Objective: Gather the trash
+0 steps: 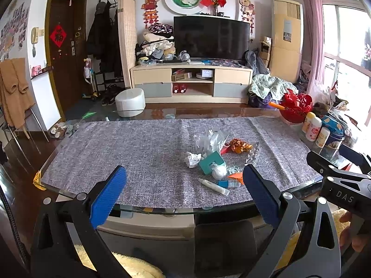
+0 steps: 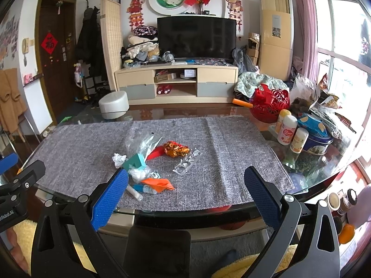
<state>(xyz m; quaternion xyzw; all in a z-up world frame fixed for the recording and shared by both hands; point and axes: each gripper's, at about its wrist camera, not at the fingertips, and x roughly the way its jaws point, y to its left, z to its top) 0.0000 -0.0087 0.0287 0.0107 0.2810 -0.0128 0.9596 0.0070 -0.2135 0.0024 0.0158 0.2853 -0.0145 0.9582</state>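
A heap of trash lies on the grey table runner point(image 1: 139, 153): a crumpled white paper point(image 1: 193, 159), a teal box point(image 1: 212, 162), a clear plastic bag point(image 1: 208, 140), an orange-red foil wrapper point(image 1: 240, 145), an orange paper scrap point(image 1: 236, 177), a white tube point(image 1: 214, 187) and a clear blister tray point(image 2: 187, 162). The heap also shows in the right wrist view point(image 2: 148, 162). My left gripper point(image 1: 184, 194) is open and empty, near the table's front edge, short of the heap. My right gripper point(image 2: 185, 197) is open and empty, to the right of the heap.
At the table's right end stand a red cut-out basket point(image 2: 270, 106), white bottles point(image 2: 287, 131), a blue tin point(image 2: 316, 142) and plastic bags point(image 2: 308, 92). A dark chair back point(image 2: 157, 247) sits below the front edge. A TV cabinet point(image 1: 192, 82) and white stool point(image 1: 129, 102) stand beyond.
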